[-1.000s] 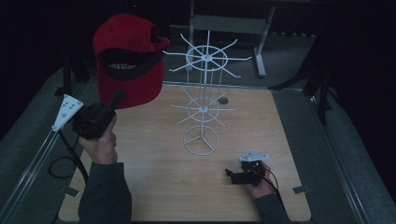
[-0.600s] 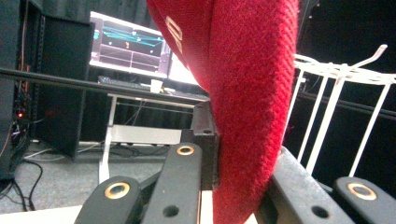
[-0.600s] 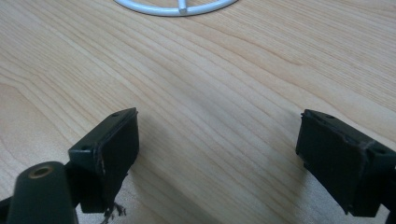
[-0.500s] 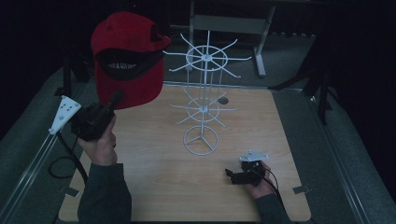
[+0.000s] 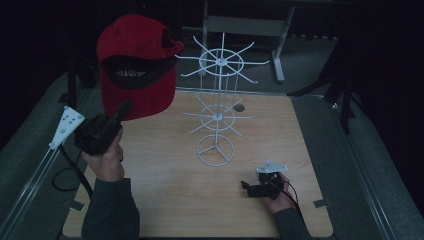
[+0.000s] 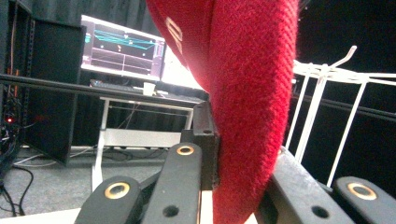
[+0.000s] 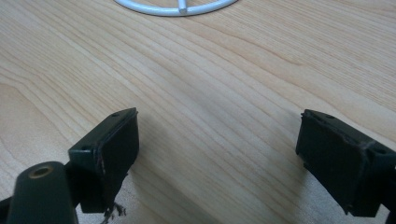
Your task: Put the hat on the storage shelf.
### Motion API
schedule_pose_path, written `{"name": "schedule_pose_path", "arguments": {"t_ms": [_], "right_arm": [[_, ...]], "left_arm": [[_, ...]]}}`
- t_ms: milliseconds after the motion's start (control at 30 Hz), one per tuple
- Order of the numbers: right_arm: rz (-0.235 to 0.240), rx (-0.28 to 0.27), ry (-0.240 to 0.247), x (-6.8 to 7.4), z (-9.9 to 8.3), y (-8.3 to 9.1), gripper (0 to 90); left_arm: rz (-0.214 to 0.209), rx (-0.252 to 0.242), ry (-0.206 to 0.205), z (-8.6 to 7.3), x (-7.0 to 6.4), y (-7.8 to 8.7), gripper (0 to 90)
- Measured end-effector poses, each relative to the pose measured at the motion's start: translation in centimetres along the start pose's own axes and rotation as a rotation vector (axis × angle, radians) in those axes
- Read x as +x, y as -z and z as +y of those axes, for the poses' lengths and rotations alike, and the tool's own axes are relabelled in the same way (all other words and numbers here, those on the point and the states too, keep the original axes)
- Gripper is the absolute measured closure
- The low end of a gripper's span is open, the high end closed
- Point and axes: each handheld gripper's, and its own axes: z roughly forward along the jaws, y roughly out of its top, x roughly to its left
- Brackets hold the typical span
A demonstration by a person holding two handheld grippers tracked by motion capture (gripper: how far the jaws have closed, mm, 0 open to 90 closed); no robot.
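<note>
A red cap (image 5: 135, 65) with a dark underside hangs in the air at the left, level with the top of the rack. My left gripper (image 5: 122, 107) is shut on its lower edge from below. In the left gripper view the red cap fabric (image 6: 252, 93) is clamped between the two black jaws of the left gripper (image 6: 243, 156). A white wire rack (image 5: 217, 107) with two tiers of spokes stands mid-table, to the right of the cap. My right gripper (image 5: 246, 188) rests low on the table at the front right, open, its jaws apart over bare wood in its own view (image 7: 219, 144).
The rack's ring base (image 7: 177, 7) lies just ahead of the right gripper. The wooden table (image 5: 165, 200) is ringed by grey padding. A small dark round spot (image 5: 239, 107) sits behind the rack. A lit monitor (image 6: 123, 49) and a metal frame (image 5: 245, 25) stand beyond the table.
The left gripper and the cap have drifted slightly to the left. The right gripper has stayed put.
</note>
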Motion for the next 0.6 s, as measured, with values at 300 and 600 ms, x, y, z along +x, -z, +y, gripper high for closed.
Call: {"name": "schedule_pose_path", "arguments": {"t_ms": [300,600], "right_arm": [[0.000,0.001,0.000,0.0,0.0,0.0,13.1],[0.000,0.000,0.000,0.0,0.0,0.0,13.1]], "left_arm": [[-0.016,0.004,0.004,-0.4,-0.3,0.3,85.6],[-0.026,0.033,0.013,-2.0,-0.5,0.2,85.6]]}}
